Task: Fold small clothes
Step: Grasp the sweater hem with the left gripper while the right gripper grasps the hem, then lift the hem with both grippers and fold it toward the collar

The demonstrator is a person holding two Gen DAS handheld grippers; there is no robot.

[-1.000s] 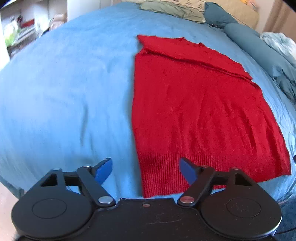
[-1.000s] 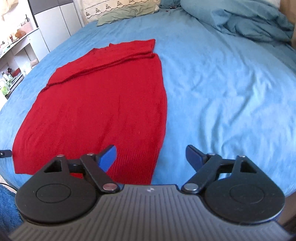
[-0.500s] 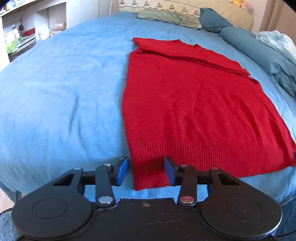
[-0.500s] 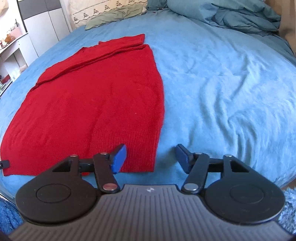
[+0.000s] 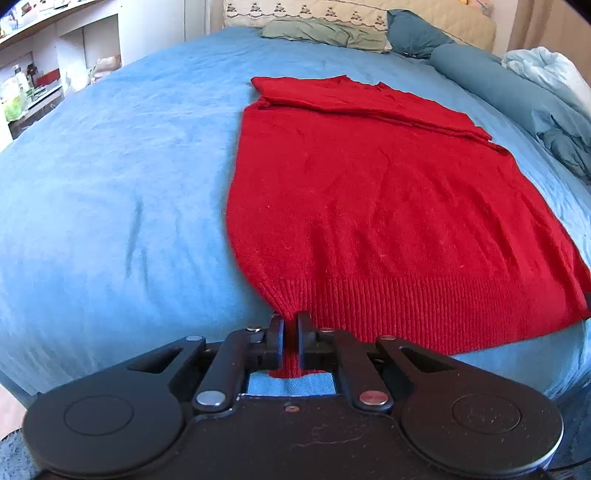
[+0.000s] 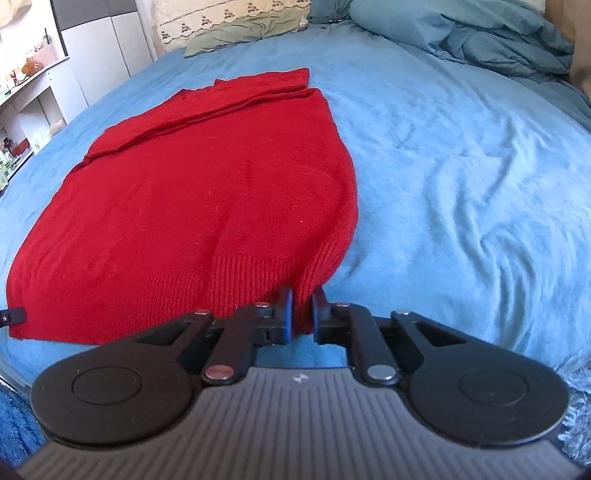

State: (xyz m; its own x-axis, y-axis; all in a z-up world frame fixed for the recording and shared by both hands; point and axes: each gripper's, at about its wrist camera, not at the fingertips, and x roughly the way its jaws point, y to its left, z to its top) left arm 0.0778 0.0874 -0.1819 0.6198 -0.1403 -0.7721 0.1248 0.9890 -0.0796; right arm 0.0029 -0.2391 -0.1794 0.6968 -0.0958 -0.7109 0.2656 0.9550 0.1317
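Observation:
A red knit sweater (image 5: 376, 206) lies flat on the blue bed sheet (image 5: 110, 206), sleeves folded across its far end. My left gripper (image 5: 290, 325) is shut on the near left corner of its ribbed hem. In the right wrist view the sweater (image 6: 207, 206) spreads to the left, and my right gripper (image 6: 303, 306) is shut on the near right corner of the hem. Both corners are bunched between the fingers.
Pillows (image 5: 325, 33) and a rumpled blue duvet (image 6: 480, 40) lie at the head and far side of the bed. White shelves (image 5: 40, 77) with small items stand to the left. The bed's near edge is just below both grippers.
Both grippers moved down and forward to the hem and closed from wide open onto its two near corners, puckering the fabric there.

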